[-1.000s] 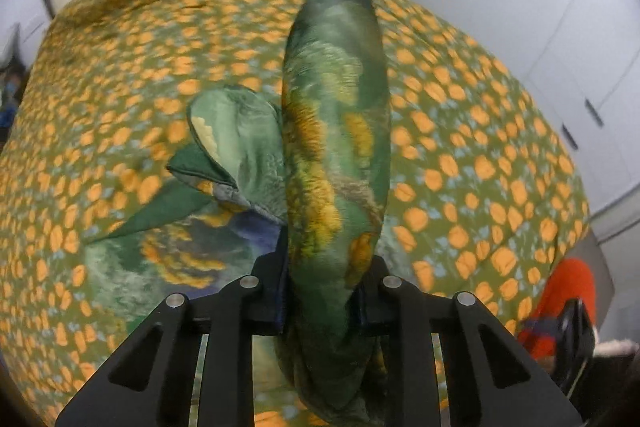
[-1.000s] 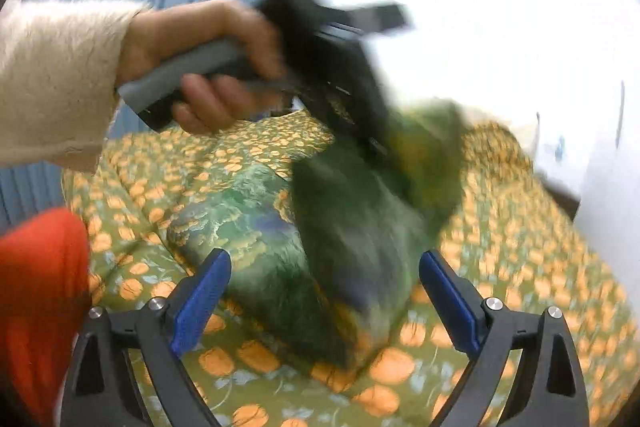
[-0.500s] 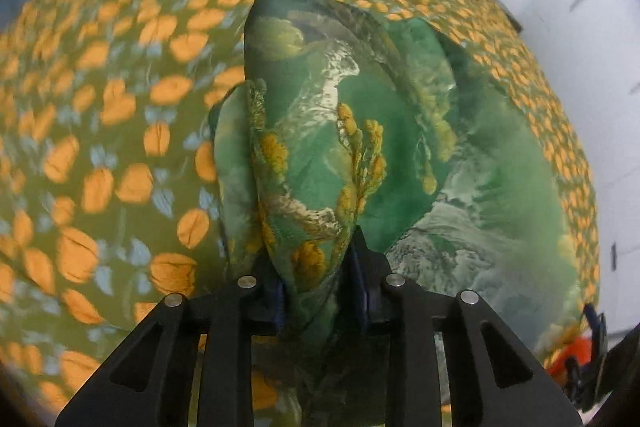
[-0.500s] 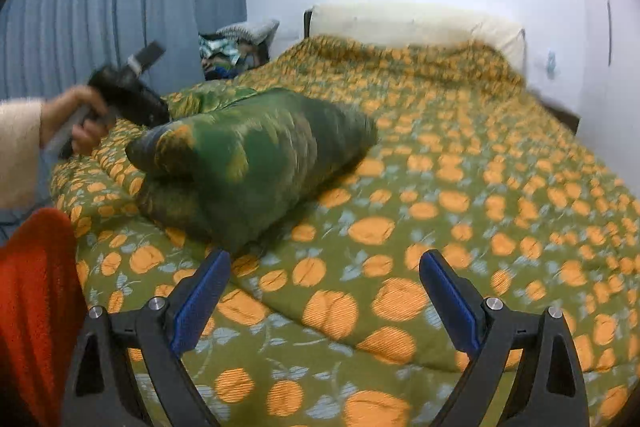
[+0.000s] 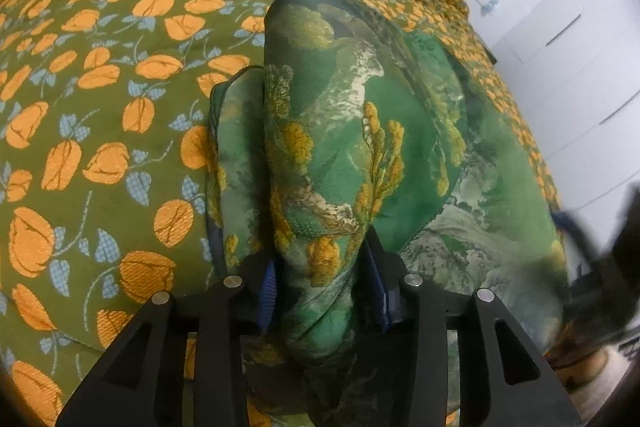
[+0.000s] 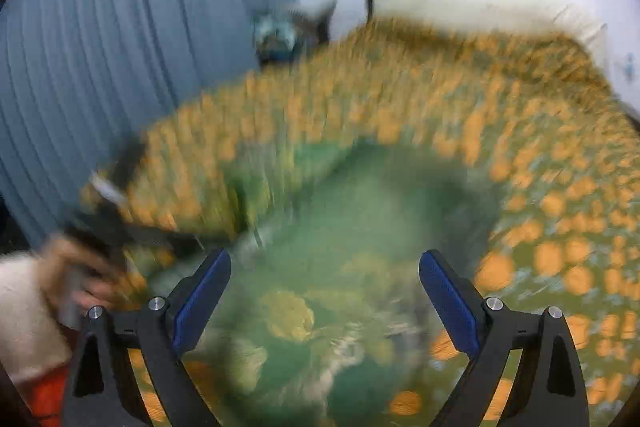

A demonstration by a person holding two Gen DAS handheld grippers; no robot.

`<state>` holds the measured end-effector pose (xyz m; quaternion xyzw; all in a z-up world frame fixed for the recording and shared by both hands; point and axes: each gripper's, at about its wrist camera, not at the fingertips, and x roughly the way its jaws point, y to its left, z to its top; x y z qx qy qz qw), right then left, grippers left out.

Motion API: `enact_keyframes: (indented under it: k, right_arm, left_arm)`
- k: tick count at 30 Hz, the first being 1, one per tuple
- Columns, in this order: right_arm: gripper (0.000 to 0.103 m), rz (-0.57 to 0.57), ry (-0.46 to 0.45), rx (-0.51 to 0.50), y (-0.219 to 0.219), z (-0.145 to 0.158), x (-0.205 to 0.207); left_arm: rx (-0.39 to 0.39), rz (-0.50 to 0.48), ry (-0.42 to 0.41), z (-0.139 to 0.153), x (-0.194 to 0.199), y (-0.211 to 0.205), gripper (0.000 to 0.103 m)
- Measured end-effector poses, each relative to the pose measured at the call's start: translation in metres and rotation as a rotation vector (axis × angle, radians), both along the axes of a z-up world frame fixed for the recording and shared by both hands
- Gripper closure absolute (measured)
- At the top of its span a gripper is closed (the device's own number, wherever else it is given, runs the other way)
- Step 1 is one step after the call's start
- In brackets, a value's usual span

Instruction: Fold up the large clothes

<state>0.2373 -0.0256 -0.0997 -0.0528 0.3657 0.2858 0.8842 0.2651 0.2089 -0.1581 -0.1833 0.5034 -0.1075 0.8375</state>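
The green garment is thin, smooth cloth with a faint sheen and a printed landscape; the bedspread is a thicker woven cloth, matt, its orange flowers raised and grainy; the left gripper has matt black plastic arms, ribbed blue pads, bright metal screw heads; the curtain is matt pleated fabric.

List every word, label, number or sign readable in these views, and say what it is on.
None: no text shows on the green garment, the flowered bedspread, the curtain or the white cupboards.
The right wrist view is too blurred to read anything.
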Motion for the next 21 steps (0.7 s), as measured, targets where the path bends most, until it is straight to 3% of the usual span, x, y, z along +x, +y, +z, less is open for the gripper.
enact_keyframes:
  k: [1, 3, 6, 10, 12, 14, 18, 21]
  right_arm:
    - [0.0, 0.009, 0.037, -0.074, 0.014, -0.028, 0.004]
    - [0.0, -0.019, 0.016, -0.238, 0.032, -0.075, -0.001]
    - [0.0, -0.034, -0.024, -0.222, 0.028, -0.086, -0.007]
    - [0.0, 0.012, 0.058, -0.233, 0.026, -0.065, 0.005]
    - [0.0, 0.026, 0.125, -0.196, 0.02, -0.037, 0.018]
    - [0.0, -0.001, 0.133, -0.111, 0.012, -0.003, 0.037]
    - [0.0, -0.106, 0.101, -0.017, 0.024, 0.039, 0.085]
    - [0.0, -0.132, 0.161, -0.06, 0.053, 0.021, 0.121]
  left_arm:
    - [-0.003, -0.004, 0.009, -0.006, 0.001, 0.0, 0.062]
    - [-0.023, -0.004, 0.016, -0.022, 0.001, 0.0, 0.06]
    - [-0.065, 0.015, -0.001, -0.027, 0.002, 0.003, 0.058]
    - [-0.131, 0.021, -0.009, -0.011, -0.004, 0.012, 0.051]
    - [-0.184, 0.024, -0.007, -0.004, -0.01, 0.023, 0.046]
    - [-0.203, 0.028, -0.002, 0.002, -0.015, 0.027, 0.044]
    - [-0.136, 0.027, -0.006, 0.011, -0.028, 0.019, 0.043]
    - [-0.056, 0.028, -0.01, 0.012, -0.035, 0.006, 0.042]
